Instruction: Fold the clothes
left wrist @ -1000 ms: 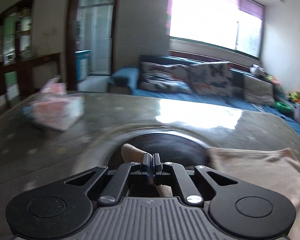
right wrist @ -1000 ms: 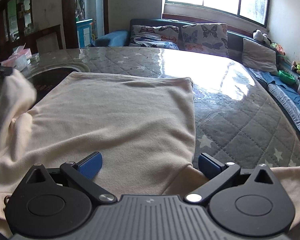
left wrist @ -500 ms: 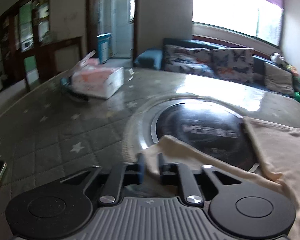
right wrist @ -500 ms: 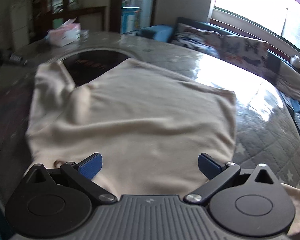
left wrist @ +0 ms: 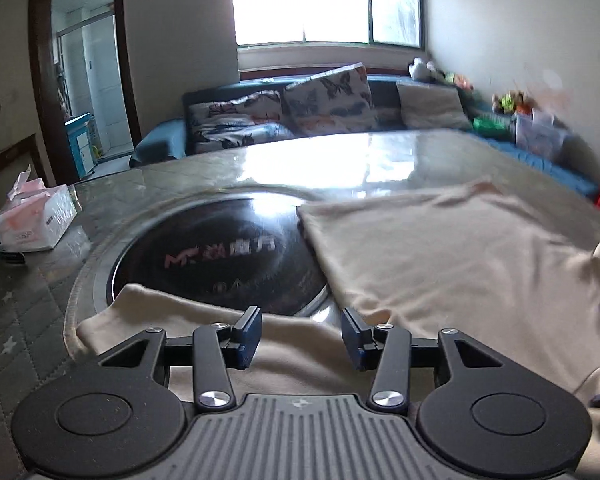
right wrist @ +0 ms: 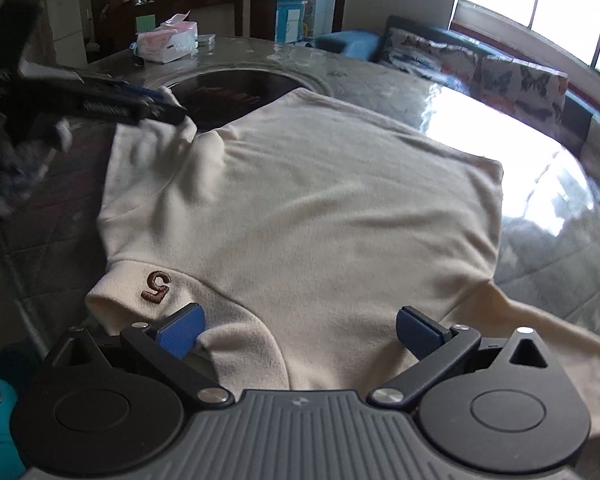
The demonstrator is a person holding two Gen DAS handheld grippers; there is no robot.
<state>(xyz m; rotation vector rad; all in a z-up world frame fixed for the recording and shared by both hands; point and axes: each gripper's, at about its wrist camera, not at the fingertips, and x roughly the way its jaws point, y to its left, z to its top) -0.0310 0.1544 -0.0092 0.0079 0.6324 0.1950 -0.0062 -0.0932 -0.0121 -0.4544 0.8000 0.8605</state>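
- Since the earlier frames, left gripper let go the sleeve and now gapes over it.
- Cream sweater lies flat on the table; right gripper hangs wide, empty.
- Spreading seems finished; next, pinch one side and fold inward.
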